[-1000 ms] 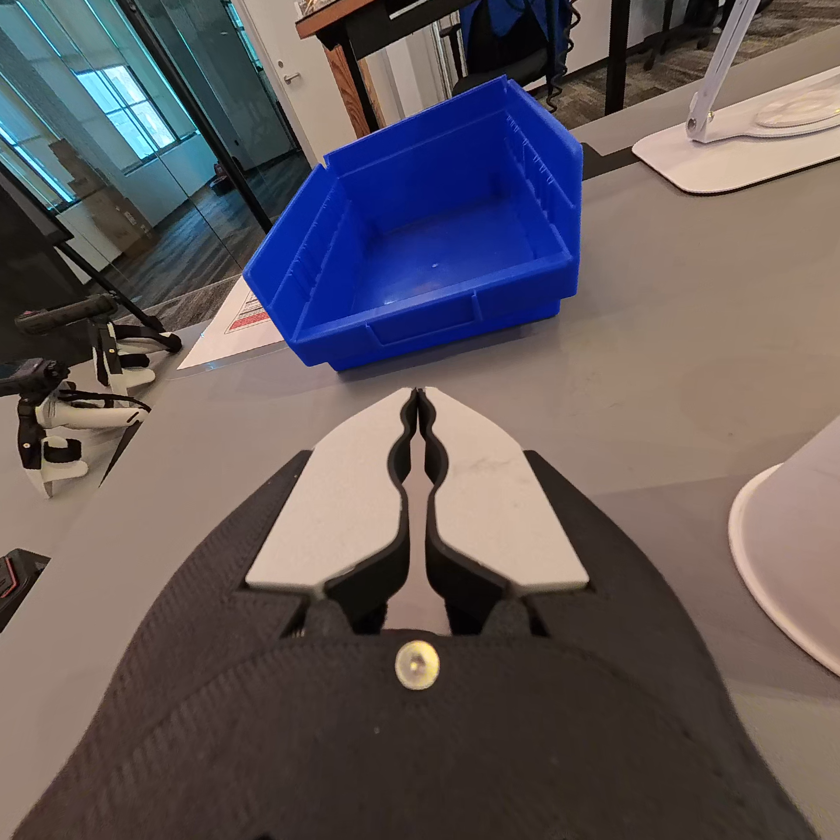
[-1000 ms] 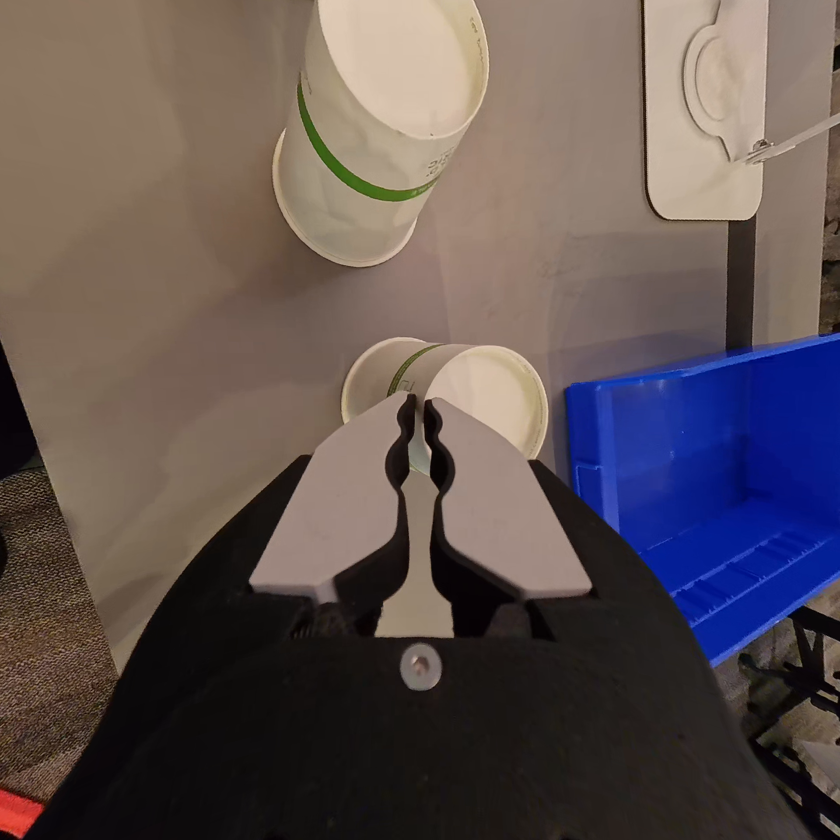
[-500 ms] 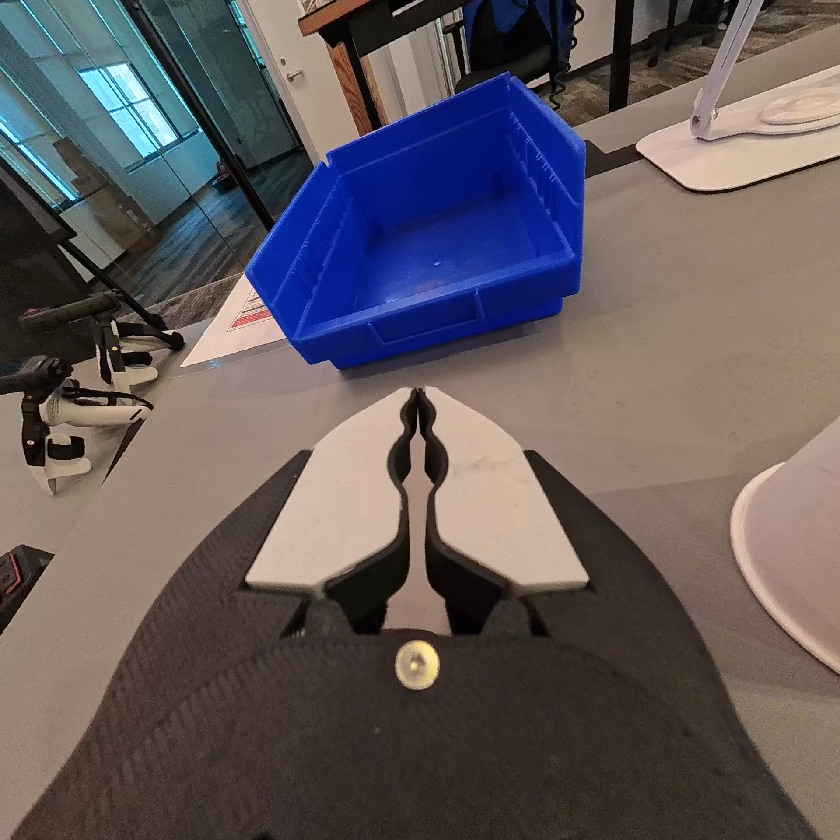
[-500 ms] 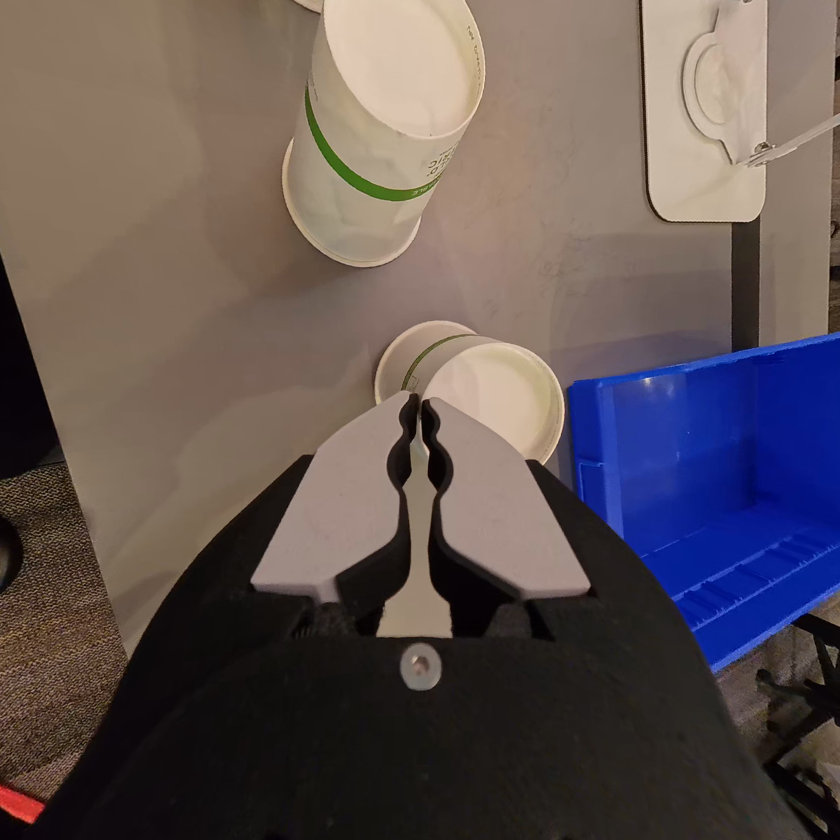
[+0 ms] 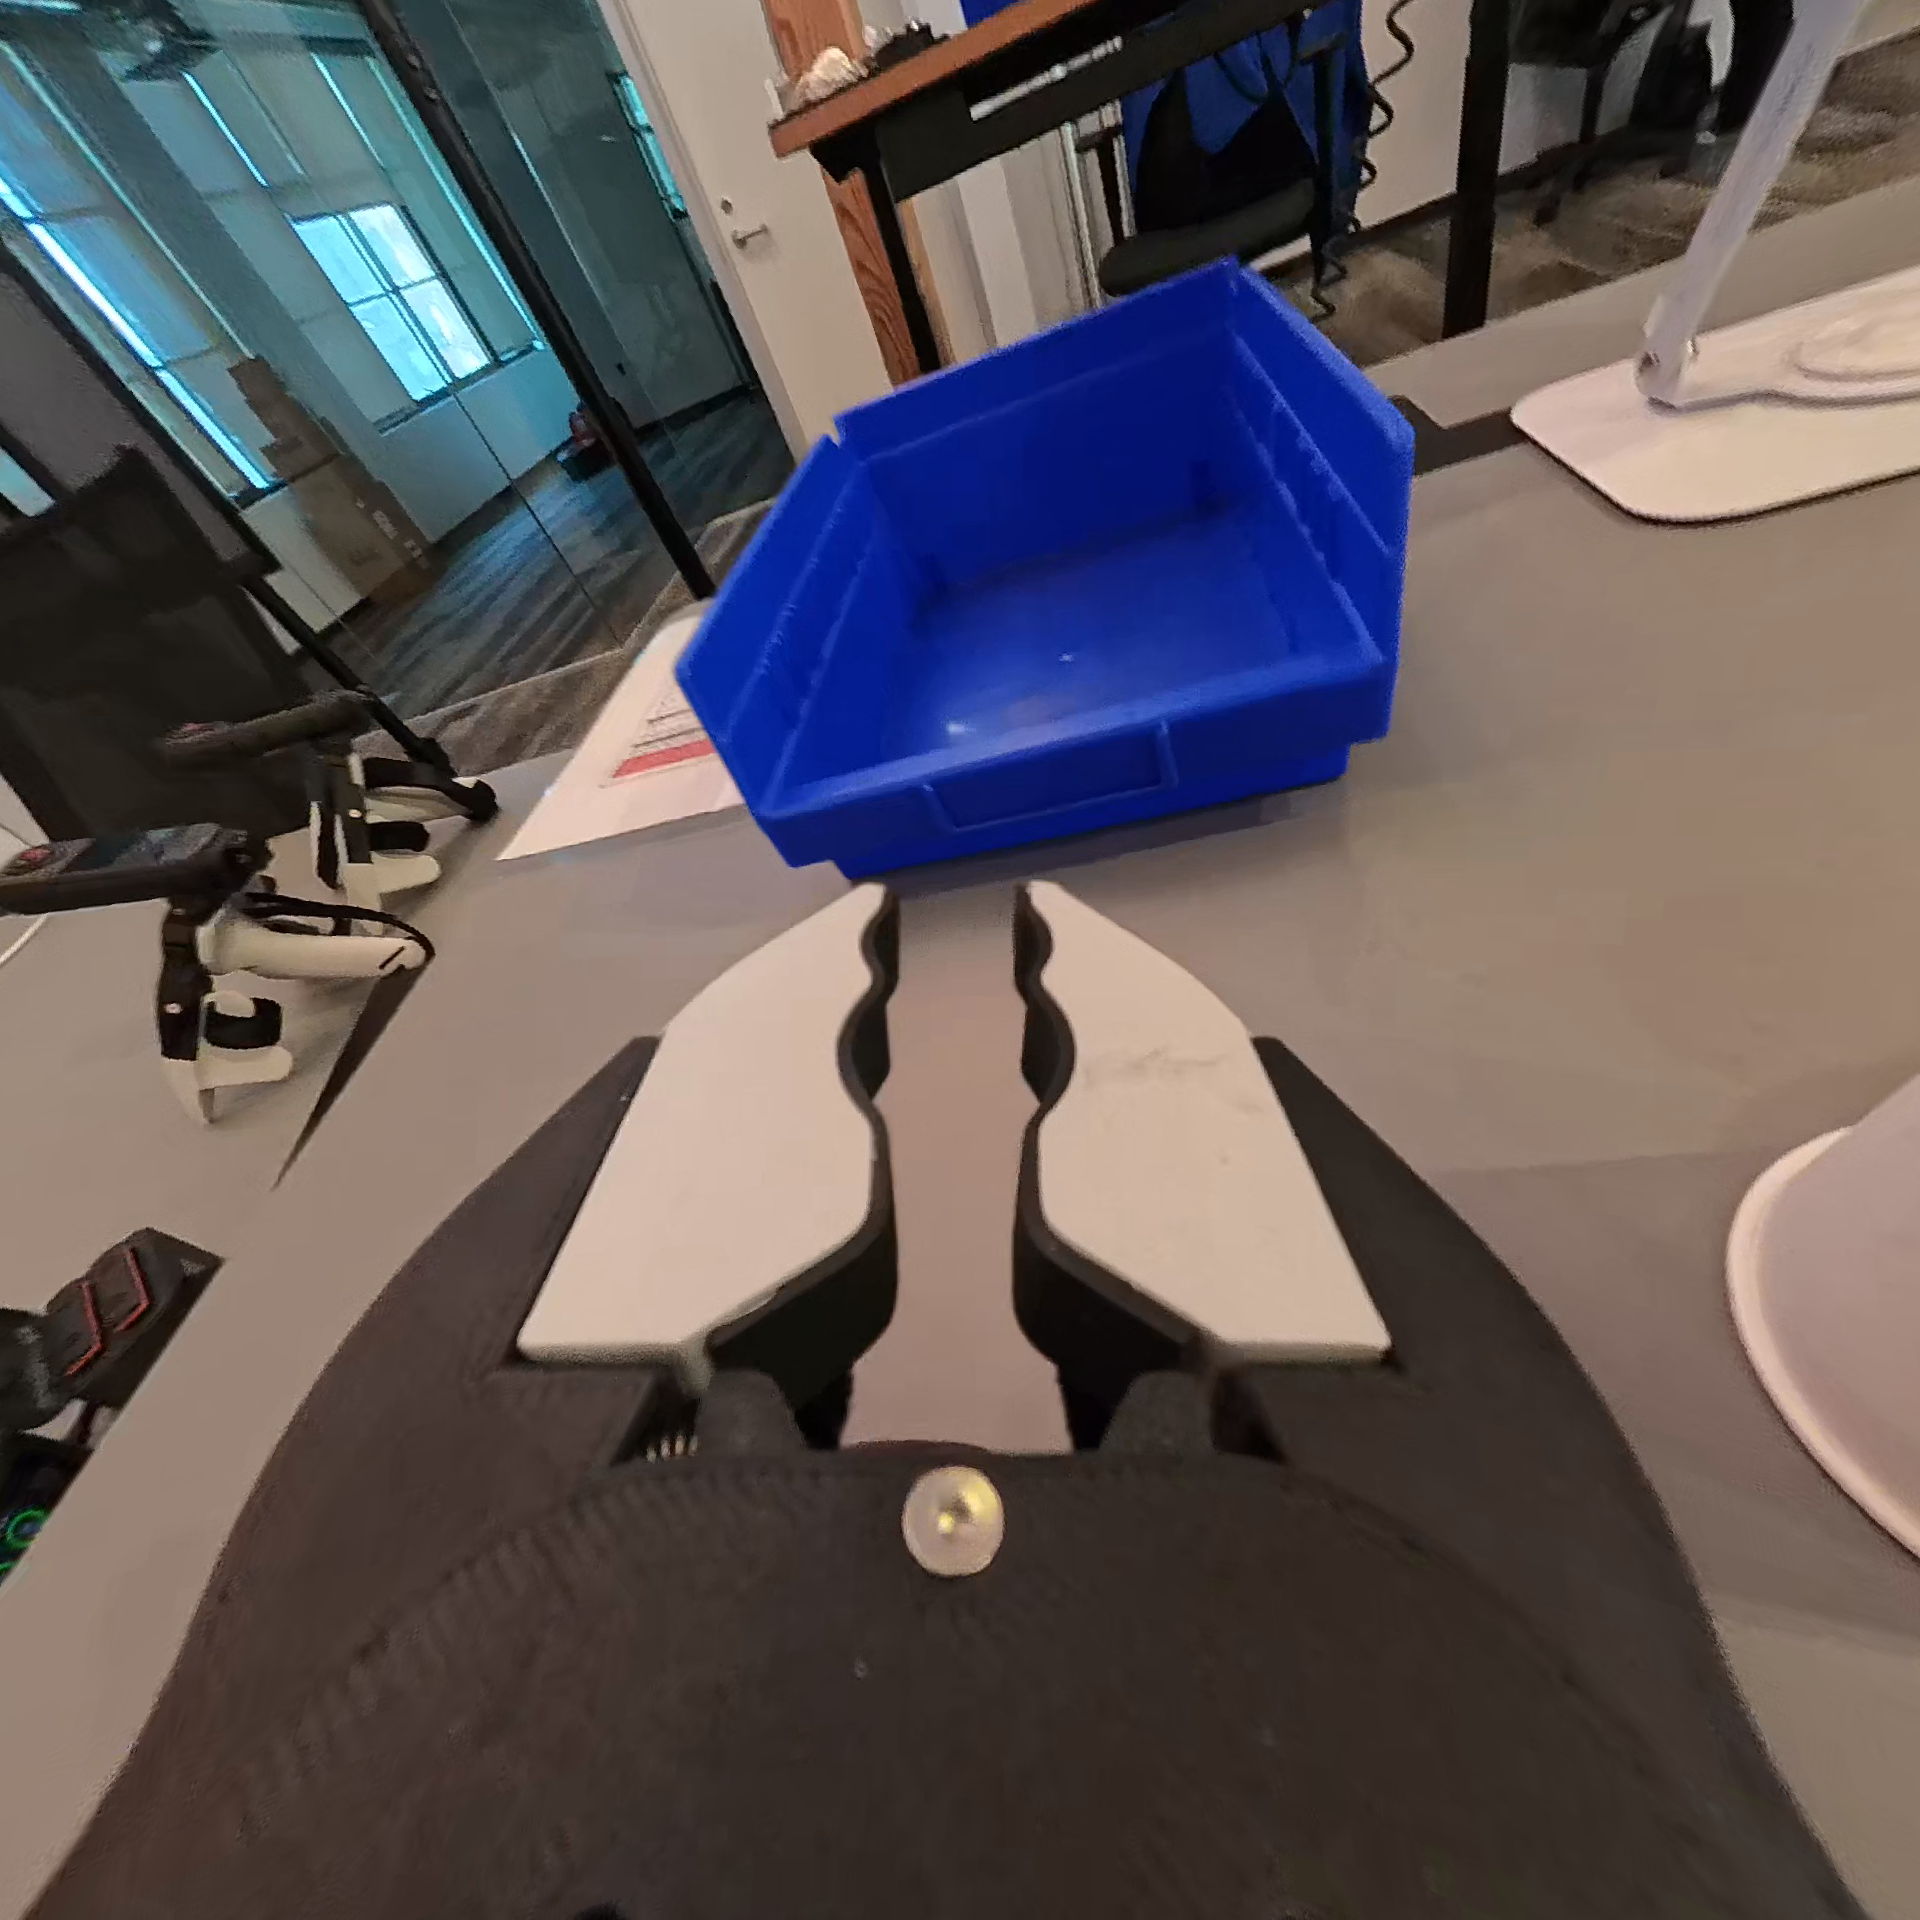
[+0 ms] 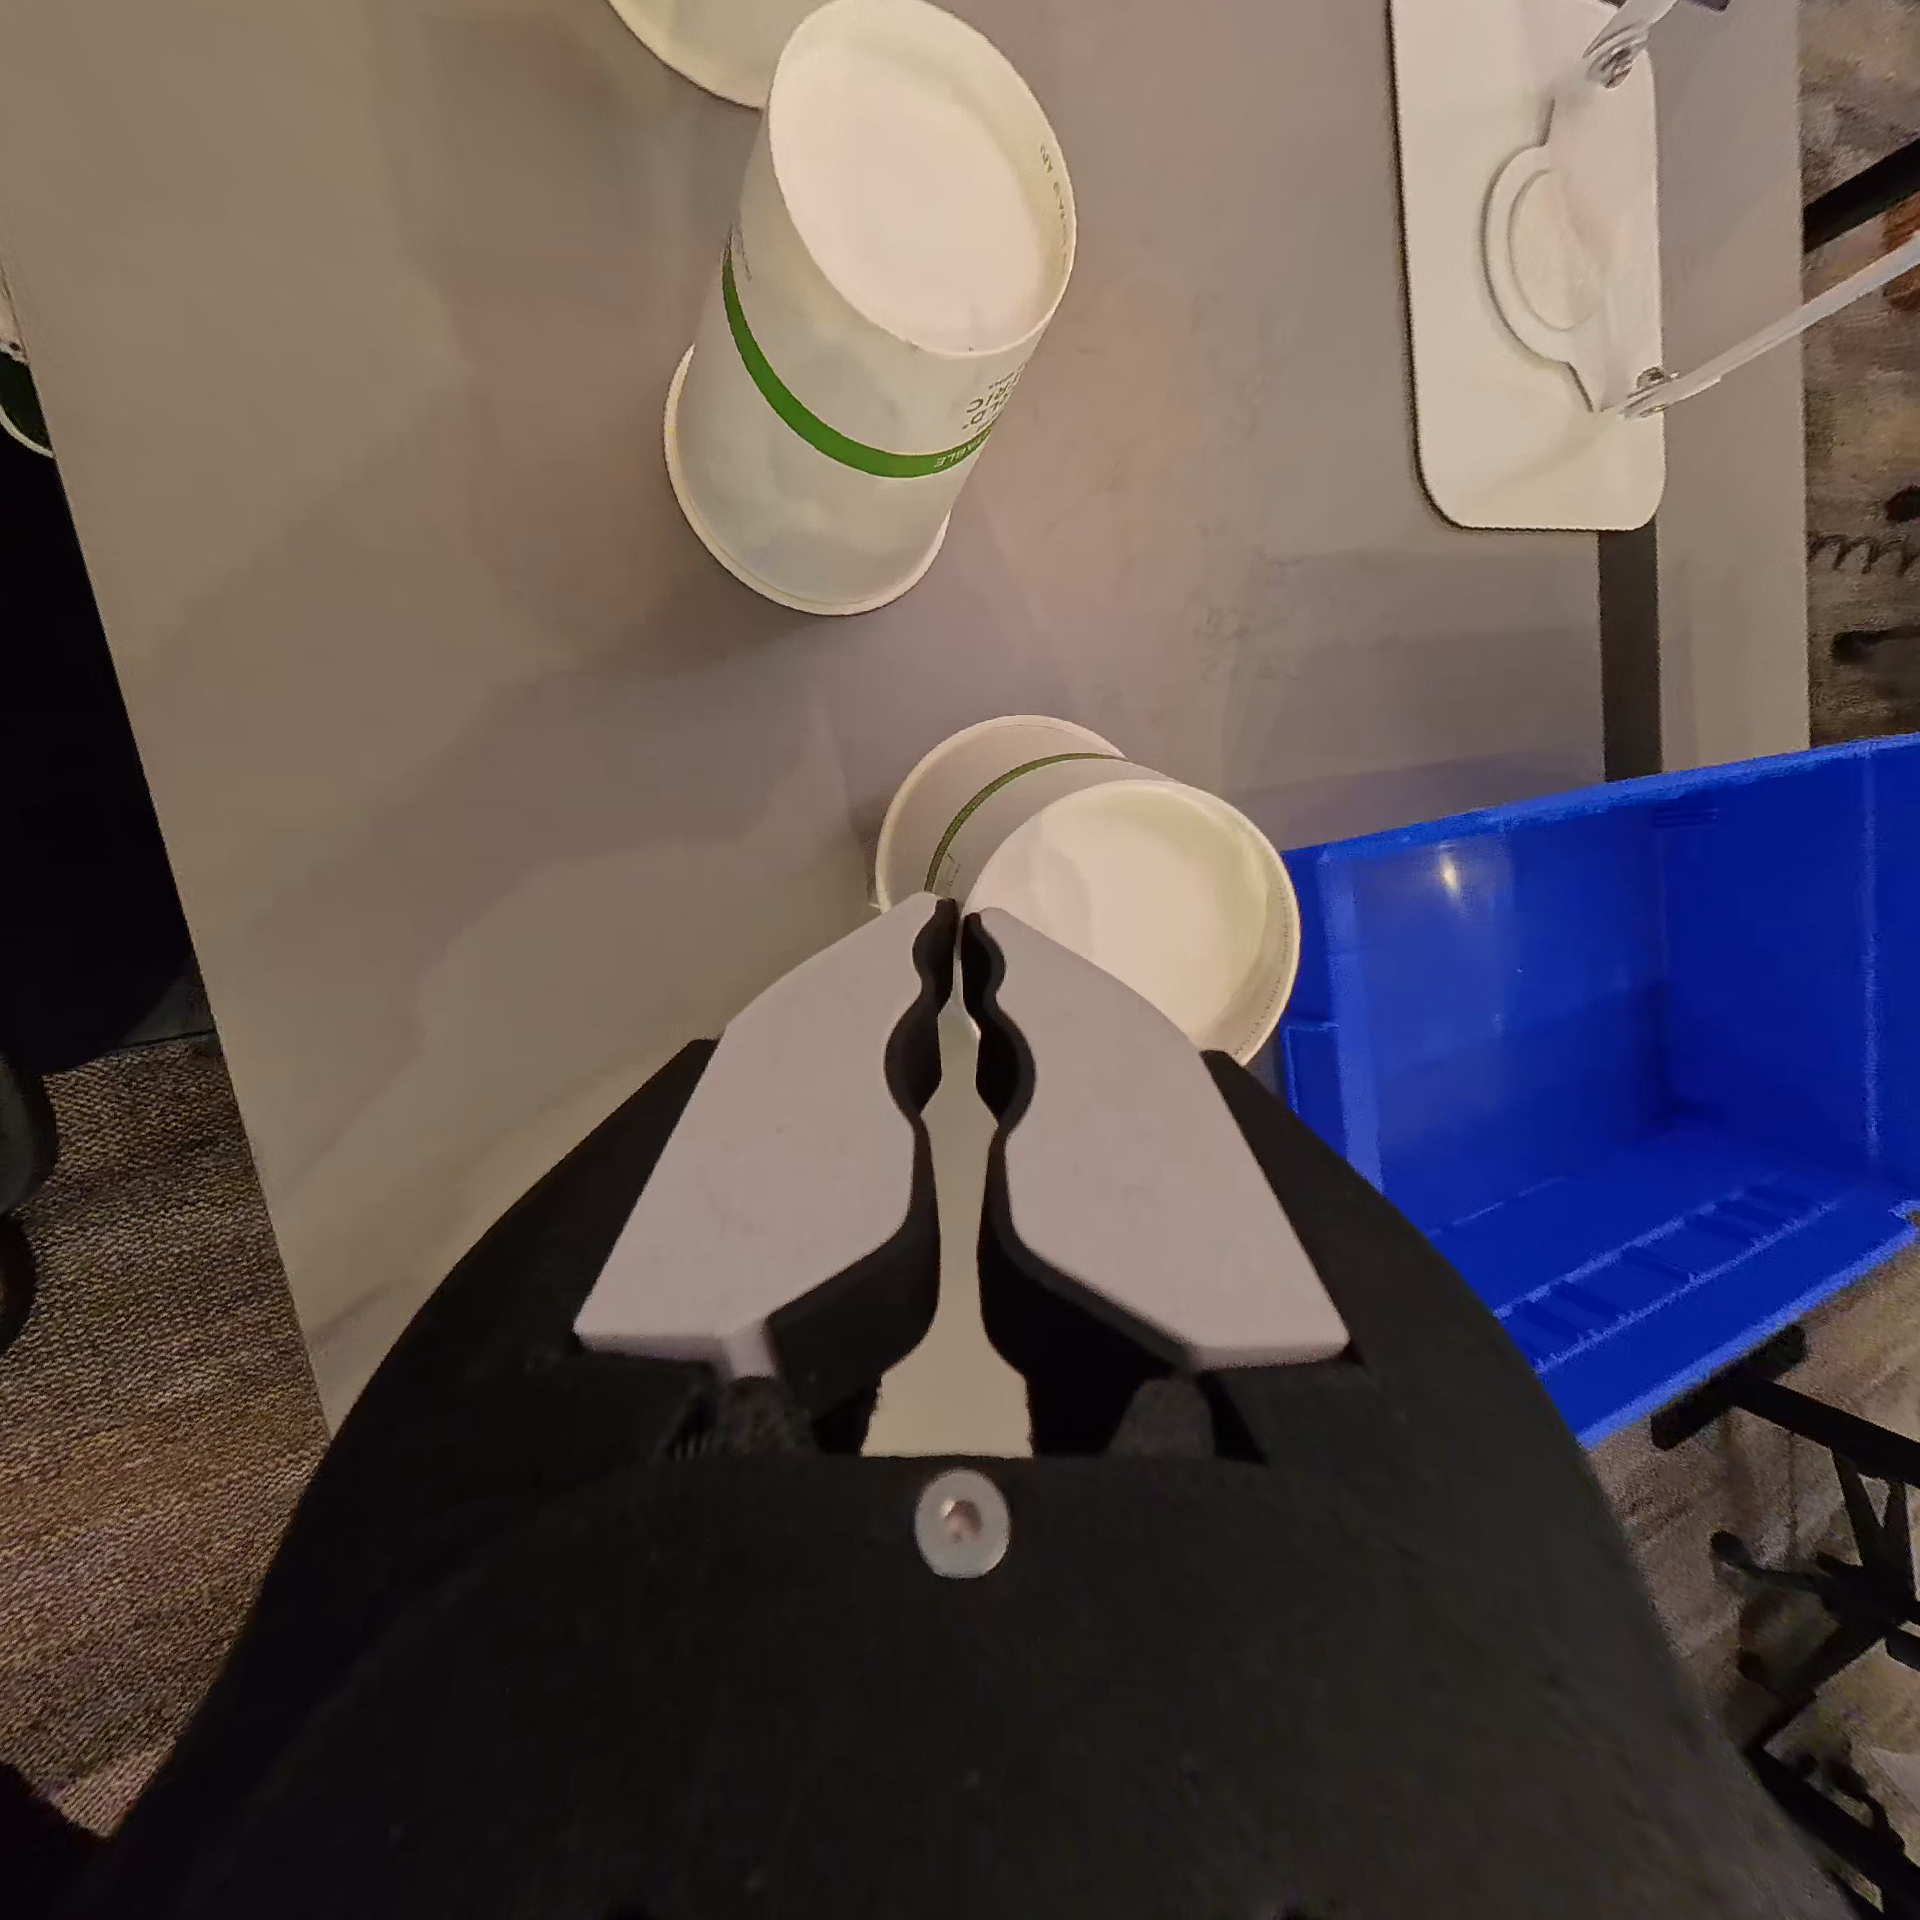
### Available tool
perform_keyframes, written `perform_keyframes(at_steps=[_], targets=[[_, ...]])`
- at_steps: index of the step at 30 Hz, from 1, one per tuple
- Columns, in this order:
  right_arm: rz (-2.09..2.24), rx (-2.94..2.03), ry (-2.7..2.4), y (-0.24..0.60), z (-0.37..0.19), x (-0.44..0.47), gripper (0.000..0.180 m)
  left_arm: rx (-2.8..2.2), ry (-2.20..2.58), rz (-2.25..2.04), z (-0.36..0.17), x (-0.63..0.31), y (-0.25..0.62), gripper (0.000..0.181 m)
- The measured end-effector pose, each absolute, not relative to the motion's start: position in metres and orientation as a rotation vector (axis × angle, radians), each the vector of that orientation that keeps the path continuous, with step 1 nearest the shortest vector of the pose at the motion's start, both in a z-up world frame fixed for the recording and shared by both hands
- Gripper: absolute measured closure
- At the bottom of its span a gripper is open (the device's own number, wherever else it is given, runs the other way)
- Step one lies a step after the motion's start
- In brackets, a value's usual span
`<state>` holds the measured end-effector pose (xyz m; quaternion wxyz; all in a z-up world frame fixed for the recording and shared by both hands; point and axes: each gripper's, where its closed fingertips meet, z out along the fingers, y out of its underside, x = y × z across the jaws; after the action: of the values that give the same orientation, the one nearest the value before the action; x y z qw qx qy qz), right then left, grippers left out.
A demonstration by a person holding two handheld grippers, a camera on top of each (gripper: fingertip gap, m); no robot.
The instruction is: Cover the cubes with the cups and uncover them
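Two white paper cups with a green band stand upside down on the grey table (image 6: 416,623) in the right wrist view: a near cup (image 6: 1122,894) and a far cup (image 6: 883,312). The rim of a third cup (image 6: 675,42) shows at the top edge. My right gripper (image 6: 956,916) is shut and empty, above the near cup's left side. My left gripper (image 5: 953,904) is open and empty, low over the table and pointing at the blue bin (image 5: 1049,644). A white cup's rim (image 5: 1818,1299) is to its right. No cubes are in view.
The blue bin is empty and also shows at the right of the right wrist view (image 6: 1610,1039). A white lamp base (image 6: 1527,260) lies at the far side. Hand-held devices on stands (image 5: 239,935), a paper sheet (image 5: 644,769) and a black device (image 5: 104,1309) are at the left.
My left gripper has opened from shut, and the bin now sits a little higher in its view. My right gripper closed its small tip gap and shifted slightly over the near cup.
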<state>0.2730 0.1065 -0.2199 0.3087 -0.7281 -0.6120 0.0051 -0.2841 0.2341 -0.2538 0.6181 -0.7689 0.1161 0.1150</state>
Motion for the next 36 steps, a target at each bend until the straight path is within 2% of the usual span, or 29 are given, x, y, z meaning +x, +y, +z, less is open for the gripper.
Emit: perform_keyframes(at_steps=[1, 4, 6, 10, 16, 23, 28, 33, 36], targets=[[0.011, -1.919, -1.612, 0.105, -0.216, 0.275, 0.178, -1.76, 0.25, 0.271, -0.247, -0.288, 0.233, 0.153], [0.011, -1.891, -1.592, 0.099, -0.201, 0.28, 0.178, -1.708, 0.204, 0.272, -0.218, -0.297, 0.225, 0.131], [0.02, -1.856, -1.566, 0.094, -0.188, 0.283, 0.178, -1.665, 0.194, 0.247, -0.194, -0.295, 0.217, 0.127], [0.014, -1.735, -1.475, 0.087, -0.153, 0.287, 0.178, -1.58, 0.263, 0.128, -0.143, -0.255, 0.202, 0.133], [0.182, -1.43, -1.257, 0.08, -0.099, 0.261, 0.178, -1.481, 0.496, -0.269, -0.095, -0.103, 0.183, 0.124], [0.509, -1.172, -0.966, 0.086, -0.078, 0.239, 0.178, -1.463, 0.693, -0.909, -0.107, 0.069, 0.165, 0.115], [0.657, -1.116, -0.891, 0.09, -0.085, 0.229, 0.178, -1.409, 0.761, -1.235, -0.105, 0.124, 0.149, 0.115], [0.695, -1.102, -0.86, 0.095, -0.092, 0.223, 0.178, -1.338, 0.847, -1.378, -0.101, 0.147, 0.13, 0.121], [0.722, -1.089, -0.849, 0.096, -0.094, 0.219, 0.178, -1.294, 0.886, -1.445, -0.098, 0.153, 0.12, 0.144]])
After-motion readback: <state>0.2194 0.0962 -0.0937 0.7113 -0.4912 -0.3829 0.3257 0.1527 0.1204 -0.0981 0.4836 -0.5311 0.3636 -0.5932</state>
